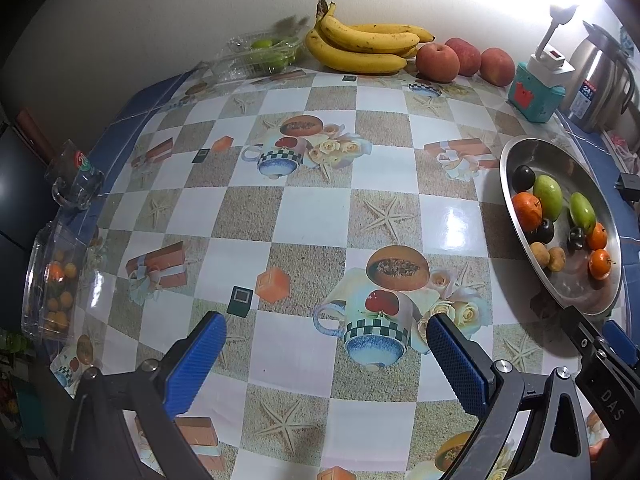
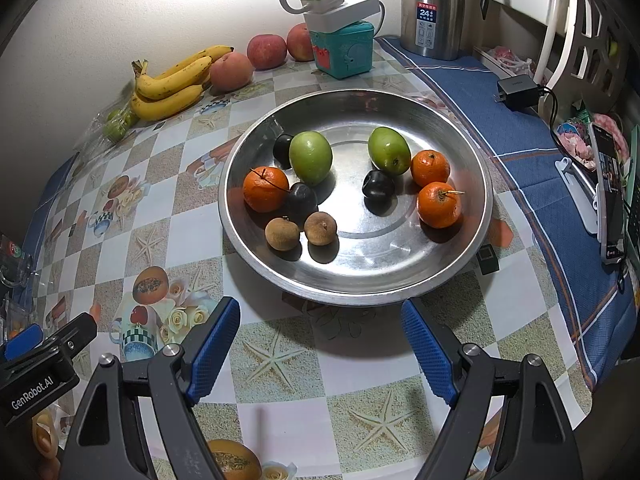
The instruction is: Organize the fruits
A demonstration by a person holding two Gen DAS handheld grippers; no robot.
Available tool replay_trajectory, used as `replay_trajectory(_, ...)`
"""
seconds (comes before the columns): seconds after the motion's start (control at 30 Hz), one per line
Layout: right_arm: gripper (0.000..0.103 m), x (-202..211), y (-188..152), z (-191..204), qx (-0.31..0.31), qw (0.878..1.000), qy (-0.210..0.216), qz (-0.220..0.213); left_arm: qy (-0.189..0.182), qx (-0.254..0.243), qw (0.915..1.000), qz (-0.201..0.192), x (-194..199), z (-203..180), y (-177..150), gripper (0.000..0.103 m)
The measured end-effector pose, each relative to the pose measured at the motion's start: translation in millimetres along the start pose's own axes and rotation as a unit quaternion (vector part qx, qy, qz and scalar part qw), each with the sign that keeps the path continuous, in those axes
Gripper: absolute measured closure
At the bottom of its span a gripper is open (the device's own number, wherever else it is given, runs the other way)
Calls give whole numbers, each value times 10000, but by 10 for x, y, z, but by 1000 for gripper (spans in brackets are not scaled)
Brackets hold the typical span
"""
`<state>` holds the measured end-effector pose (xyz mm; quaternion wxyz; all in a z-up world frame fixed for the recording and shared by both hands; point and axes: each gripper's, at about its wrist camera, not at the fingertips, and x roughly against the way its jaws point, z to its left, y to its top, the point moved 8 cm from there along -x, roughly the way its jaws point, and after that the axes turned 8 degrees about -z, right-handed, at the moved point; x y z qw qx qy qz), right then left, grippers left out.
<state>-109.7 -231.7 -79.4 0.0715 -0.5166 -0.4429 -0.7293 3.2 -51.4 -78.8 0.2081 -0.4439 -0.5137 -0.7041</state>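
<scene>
A steel plate (image 2: 460, 152) holds three oranges (image 2: 266, 189), two green fruits (image 2: 311, 157), three dark plums (image 2: 378, 186) and two brown longans (image 2: 282, 233). It shows at the right in the left wrist view (image 1: 520, 152). My right gripper (image 2: 320, 344) is open and empty, just in front of the plate's near rim. My left gripper (image 1: 326, 354) is open and empty over the patterned tablecloth, left of the plate. Bananas (image 1: 360, 46) and three apples (image 1: 436, 62) lie by the back wall.
A clear box of green fruits (image 1: 264, 54) sits at the back left, a clear box of small oranges (image 1: 52, 284) at the left edge. A teal box with a power strip (image 2: 344, 46), a steel kettle (image 2: 436, 8), a charger (image 2: 516, 90) and a phone (image 2: 610, 196) stand right.
</scene>
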Motion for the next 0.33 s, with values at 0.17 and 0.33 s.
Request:
replay_trajectory(0.17,19,2,1,1,-2,10000,3,1,75,-40,9995,-302,102,18,52,1)
replay_trajectory(0.33,19,1,-1,2,-4,10000,-3,6,14,-15,9998,-200,74,20,45,1)
